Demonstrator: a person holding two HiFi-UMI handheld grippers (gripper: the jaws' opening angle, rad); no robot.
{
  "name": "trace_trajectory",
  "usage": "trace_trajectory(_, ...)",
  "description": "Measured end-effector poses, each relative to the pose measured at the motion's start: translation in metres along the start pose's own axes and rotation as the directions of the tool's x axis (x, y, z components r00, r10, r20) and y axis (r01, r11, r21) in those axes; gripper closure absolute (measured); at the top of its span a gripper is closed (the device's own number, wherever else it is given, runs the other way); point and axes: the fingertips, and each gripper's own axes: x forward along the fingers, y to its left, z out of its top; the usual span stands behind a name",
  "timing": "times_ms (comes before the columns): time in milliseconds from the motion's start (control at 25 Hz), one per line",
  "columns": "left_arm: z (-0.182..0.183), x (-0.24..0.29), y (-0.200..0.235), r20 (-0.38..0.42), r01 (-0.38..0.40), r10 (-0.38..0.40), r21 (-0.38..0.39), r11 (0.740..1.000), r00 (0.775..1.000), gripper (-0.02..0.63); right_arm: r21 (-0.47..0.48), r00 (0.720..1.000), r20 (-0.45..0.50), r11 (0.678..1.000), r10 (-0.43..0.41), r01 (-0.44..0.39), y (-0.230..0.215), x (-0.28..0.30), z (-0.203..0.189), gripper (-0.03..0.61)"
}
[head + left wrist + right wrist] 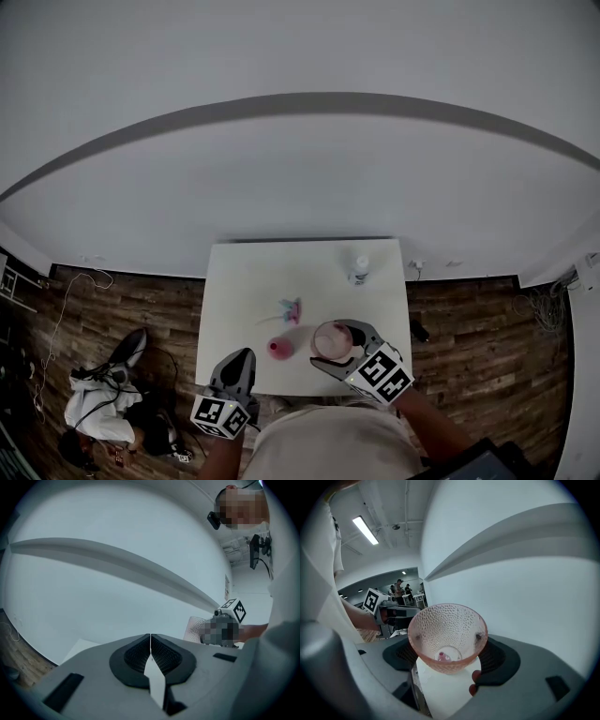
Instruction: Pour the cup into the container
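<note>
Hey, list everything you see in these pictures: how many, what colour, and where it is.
table: one, white, centre of the wood floor.
cup: one, pink, dimpled, over the table's near right part; small pink bit inside.
small pink object: one, on the table left of the cup.
pink and blue object: one, mid-table.
bottle: one, white, table's far right.
cables and bags: several, floor at left.
left gripper: fingers shut, empty.
right gripper: fingers shut on the cup.
</note>
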Motion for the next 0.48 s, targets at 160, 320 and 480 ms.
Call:
trace_trajectory(160, -0.004, -0.001, -0.012, 0.002, -0.008, 0.008, 0.005, 1.0, 1.0, 0.601, -0.001, 1.0, 0.007, 1.0, -0.007, 0.007, -0.002, -0.011, -0.009, 0.201)
trace_trajectory(320, -0.006, -0.001, -0.023, -0.007, -0.011, 0.011, 0.019, 1.0, 1.0, 0.601, -0.003, 1.0, 0.022, 1.0, -0.015, 0.015, -0.002, -0.02, -0.011, 0.201)
trace_trajectory(480, -0.009, -0.001, -0.026, -0.015, -0.015, 0.016, 0.024, 1.0, 1.0, 0.601, 0.004, 0.999, 0.029, 1.0, -0.022, 0.022, -0.003, -0.026, -0.014, 0.201)
